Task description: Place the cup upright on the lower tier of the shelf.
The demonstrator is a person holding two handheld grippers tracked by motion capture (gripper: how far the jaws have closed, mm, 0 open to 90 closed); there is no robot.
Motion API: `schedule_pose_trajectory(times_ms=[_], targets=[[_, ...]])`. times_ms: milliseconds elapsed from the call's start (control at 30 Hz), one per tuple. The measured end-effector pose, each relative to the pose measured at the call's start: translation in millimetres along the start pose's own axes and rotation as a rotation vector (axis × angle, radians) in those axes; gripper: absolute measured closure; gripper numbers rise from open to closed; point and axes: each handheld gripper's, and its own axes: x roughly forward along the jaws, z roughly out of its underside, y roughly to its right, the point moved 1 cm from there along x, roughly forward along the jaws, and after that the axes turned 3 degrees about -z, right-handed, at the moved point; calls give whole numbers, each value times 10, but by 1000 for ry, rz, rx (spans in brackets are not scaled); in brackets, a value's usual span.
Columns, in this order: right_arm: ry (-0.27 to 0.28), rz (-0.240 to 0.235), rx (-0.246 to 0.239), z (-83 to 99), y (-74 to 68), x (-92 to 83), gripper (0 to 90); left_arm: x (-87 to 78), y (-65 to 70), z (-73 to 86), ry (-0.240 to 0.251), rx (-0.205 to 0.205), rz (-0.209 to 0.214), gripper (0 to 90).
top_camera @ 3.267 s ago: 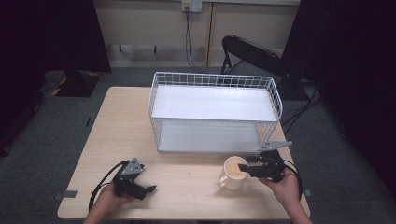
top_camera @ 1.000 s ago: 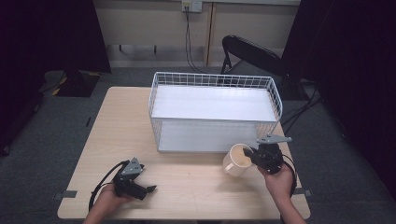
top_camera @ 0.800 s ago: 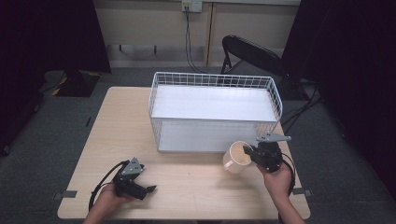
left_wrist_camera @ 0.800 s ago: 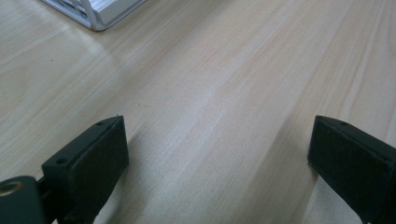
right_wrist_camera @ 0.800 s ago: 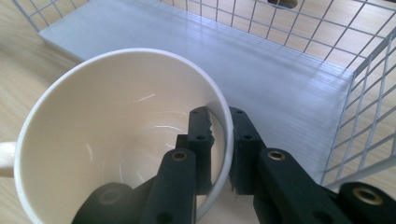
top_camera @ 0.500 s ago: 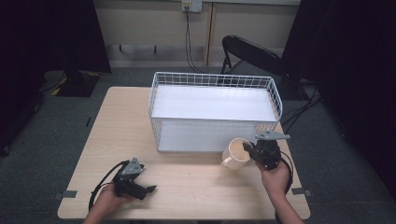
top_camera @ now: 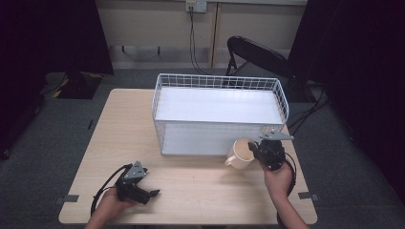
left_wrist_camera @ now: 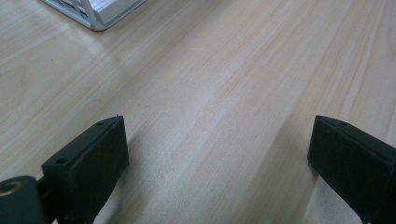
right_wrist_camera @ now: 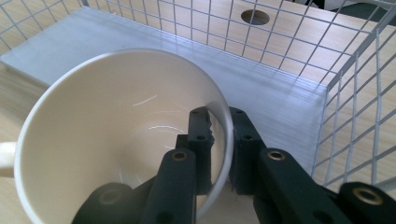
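While right gripper [right_wrist_camera: 219, 140] pinches cup [top_camera: 240, 151], wire basket [top_camera: 217, 112] blocks ahead.

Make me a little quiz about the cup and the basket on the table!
1. True or false: the right tool pinches the wall of the cup, one jaw inside and one outside.
2. What lies between the left tool's jaws? A) a spoon B) bare table C) the cup
3. The cup is beside a white wire ____.

Key: 1 true; 2 B; 3 basket.
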Motion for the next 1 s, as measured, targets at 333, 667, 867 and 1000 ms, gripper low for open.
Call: schedule_pose_trajectory(times_ms=[333, 667, 867, 1000], targets=[[4, 48, 14, -20, 37, 67, 816, 0, 0, 0, 0, 0, 1, 46], [10, 87, 20, -30, 69, 124, 815, 0, 0, 0, 0, 0, 0, 46], [8, 100, 29, -25, 81, 175, 815, 0, 0, 0, 0, 0, 0, 46], [5, 106, 34, -27, 104, 197, 815, 0, 0, 0, 0, 0, 0, 46]])
